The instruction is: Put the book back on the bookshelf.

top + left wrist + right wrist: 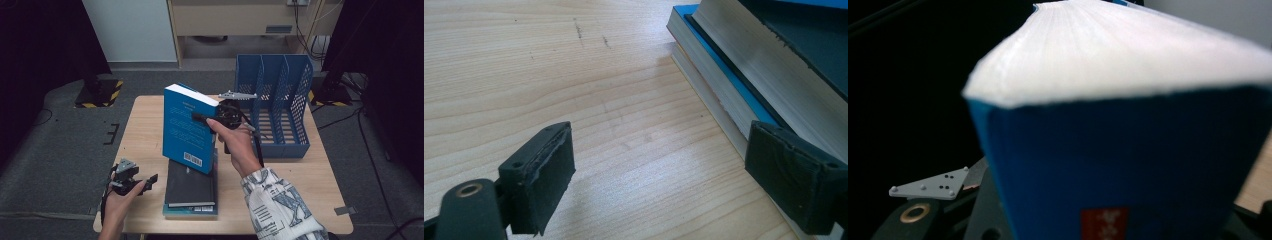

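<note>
Blue book (189, 127), upright in the right gripper's (220, 119) clamped fingers, wants a steady carry toward the file rack (274, 102); left gripper's (131, 179) fingers gape empty.

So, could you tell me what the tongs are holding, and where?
The right tongs clamp the upright blue book by its open page edge; the left tongs hold nothing.

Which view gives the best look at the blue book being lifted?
The high view: the blue book stands upright, whole, in the right gripper. The right gripper view has its page edge and cover, blurred and very close. The left gripper view has the stack instead.
</note>
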Demonstrator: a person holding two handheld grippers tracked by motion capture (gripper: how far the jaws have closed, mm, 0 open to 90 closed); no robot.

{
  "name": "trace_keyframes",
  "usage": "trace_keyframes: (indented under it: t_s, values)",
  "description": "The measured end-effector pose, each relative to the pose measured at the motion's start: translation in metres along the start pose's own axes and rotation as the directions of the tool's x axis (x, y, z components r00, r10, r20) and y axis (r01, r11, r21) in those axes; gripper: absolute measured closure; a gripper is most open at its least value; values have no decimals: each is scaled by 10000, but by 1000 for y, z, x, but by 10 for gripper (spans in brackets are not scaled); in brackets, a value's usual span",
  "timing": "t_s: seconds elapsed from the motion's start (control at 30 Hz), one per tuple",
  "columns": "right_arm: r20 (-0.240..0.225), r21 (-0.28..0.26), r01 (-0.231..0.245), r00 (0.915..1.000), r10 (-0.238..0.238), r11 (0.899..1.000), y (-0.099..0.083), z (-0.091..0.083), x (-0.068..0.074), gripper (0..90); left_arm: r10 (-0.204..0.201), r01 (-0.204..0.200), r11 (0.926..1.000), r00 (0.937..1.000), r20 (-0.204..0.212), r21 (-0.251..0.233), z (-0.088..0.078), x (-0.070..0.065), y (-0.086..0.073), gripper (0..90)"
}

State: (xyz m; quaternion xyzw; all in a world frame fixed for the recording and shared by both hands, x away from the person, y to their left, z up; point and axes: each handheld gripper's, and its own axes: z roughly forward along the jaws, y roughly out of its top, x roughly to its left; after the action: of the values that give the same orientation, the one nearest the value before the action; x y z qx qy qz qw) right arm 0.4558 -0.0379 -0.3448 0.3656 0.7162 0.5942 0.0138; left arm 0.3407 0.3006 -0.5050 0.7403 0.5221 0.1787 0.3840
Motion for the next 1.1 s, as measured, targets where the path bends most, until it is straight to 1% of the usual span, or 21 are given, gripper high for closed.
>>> trace_keyframes:
  t_s: [0.13,0.17,0.2,0.23,0.4,0.6,0.63,0.67,0.73,0.77,0.8,0.9,0.93,0.97,1.03,1.07,1.1]
  values:
    - [-49,-51,-60,10000,60,10000,3,-2,2,605,-41,41,10000,10000,-32,11,-1,1,0,119]
    - [-45,-24,10,10000,-10,10000,7,-5,5,605,-96,96,10000,10000,-16,-8,0,1,-1,119]
    - [-45,-24,10,10000,-10,10000,7,-5,5,605,-96,96,10000,10000,-16,-8,0,1,-1,119]
    - [10,24,206,9998,-206,9998,11,-7,8,604,-117,117,9999,9999,-20,25,0,1,-1,119]
    - [183,93,280,9994,-281,9996,19,-15,13,604,-120,120,9999,9999,0,37,1,1,-1,119]
    - [390,23,210,9990,-211,9998,25,-24,12,604,-130,131,9999,9999,-47,23,1,2,-1,119]
    - [489,-33,249,9985,-247,9997,29,-28,12,604,-154,155,9999,9999,-56,27,1,2,-1,118]
    - [537,-77,187,9984,-183,9998,30,-31,12,604,-180,180,9998,9998,-47,42,1,2,-2,114]
    - [592,-137,192,9981,-183,9997,32,-34,11,604,-155,156,9998,9999,-68,127,3,3,-2,104]
    - [669,-264,112,9977,-95,9996,35,-40,10,604,-123,124,9997,9999,-61,188,4,3,-3,102]
    - [669,-264,112,9977,-95,9996,35,-40,10,604,-123,124,9997,9999,-61,188,4,3,-3,98]
    - [903,-380,0,9959,34,9993,42,-52,8,604,-90,95,9993,9999,-133,363,6,4,-4,95]
    - [903,-380,0,9959,34,9993,42,-52,8,604,-90,95,9993,9999,-133,363,6,4,-4,91]
    - [1021,-452,-4,9948,50,9990,44,-58,5,603,-130,138,9989,9998,-180,443,6,4,-5,89]
    - [1087,-496,-28,9940,82,9988,45,-61,4,603,-150,161,9988,9996,-240,466,7,5,-6,89]
    - [1143,-523,-35,9934,94,9986,46,-65,3,603,-121,137,9987,9994,-320,497,7,5,-6,89]
    - [1240,-633,-103,9921,181,9979,48,-72,1,603,-84,108,9985,9989,-457,528,7,6,-7,90]
